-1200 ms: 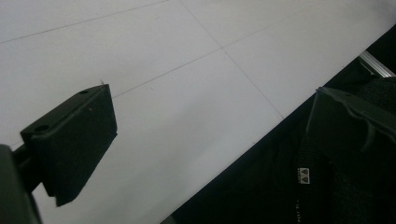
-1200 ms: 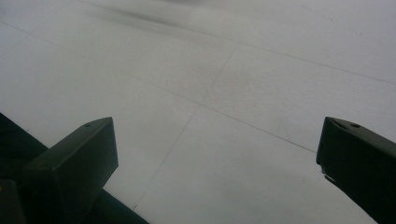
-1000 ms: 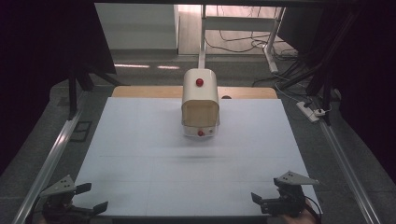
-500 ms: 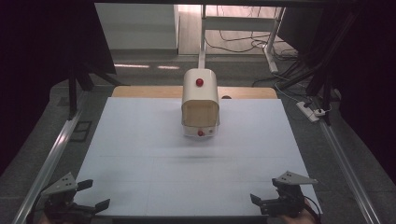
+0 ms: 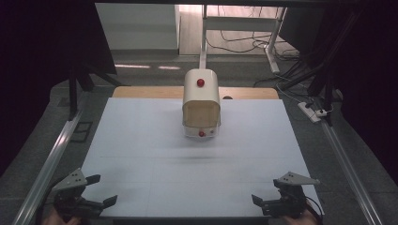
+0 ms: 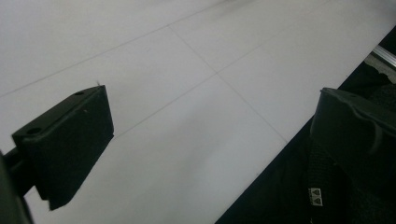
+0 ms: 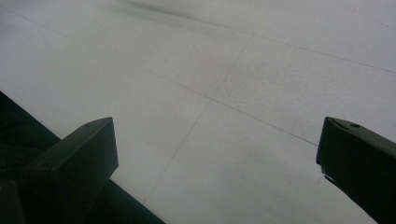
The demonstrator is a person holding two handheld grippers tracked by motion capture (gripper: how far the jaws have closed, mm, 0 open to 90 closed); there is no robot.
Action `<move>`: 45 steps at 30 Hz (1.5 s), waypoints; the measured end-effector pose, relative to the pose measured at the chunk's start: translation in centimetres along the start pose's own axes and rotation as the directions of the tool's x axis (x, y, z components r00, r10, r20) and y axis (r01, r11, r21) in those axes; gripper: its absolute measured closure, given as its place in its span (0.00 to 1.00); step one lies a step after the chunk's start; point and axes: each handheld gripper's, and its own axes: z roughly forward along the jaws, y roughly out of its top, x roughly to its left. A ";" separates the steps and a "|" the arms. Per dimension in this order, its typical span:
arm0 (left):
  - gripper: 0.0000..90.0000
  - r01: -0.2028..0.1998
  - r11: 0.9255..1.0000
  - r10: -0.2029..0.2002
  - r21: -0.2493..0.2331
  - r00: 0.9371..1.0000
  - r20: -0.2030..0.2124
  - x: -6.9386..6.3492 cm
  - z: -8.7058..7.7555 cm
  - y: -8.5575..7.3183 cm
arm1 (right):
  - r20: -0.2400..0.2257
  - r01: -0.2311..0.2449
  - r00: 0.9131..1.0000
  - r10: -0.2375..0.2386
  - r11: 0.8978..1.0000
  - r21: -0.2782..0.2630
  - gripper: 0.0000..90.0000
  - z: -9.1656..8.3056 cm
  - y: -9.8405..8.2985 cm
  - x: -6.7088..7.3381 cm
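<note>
Cream bread bin [image 5: 201,104] with red knobs stands at the far middle of the white table [image 5: 141,140].
Left gripper [image 5: 102,191] and right gripper [image 5: 264,191] hover at the near corners, well apart, jaws spread wide and empty.

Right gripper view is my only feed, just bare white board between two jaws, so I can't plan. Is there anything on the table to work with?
Observer: Yes, a cream bread-bin-shaped box stands at the far middle of the white board.
Operator: Any handle on it?
Observer: A red knob on top, another red knob low on its front.
Operator: Where's the other gripper?
Observer: The left gripper is at the near left corner, open, holding nothing.
</note>
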 end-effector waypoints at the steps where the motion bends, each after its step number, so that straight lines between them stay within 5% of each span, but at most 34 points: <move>1: 0.00 -0.006 1.000 0.006 -0.001 1.000 0.006 -0.1 0.1 0.2 | -0.001 0.000 1.000 0.000 1.000 0.000 0.00 0.0 0.0 0.0; 19: 0.00 -0.022 1.000 0.021 0.015 0.996 0.085 -0.8 2.7 3.4 | -0.011 -0.004 1.000 0.004 1.000 0.002 0.00 0.0 0.0 -0.1; 45: 0.00 -0.146 0.989 0.144 0.011 0.980 0.138 -1.6 6.1 7.8 | -0.023 -0.013 1.000 0.014 1.000 0.007 0.00 0.1 0.0 -0.2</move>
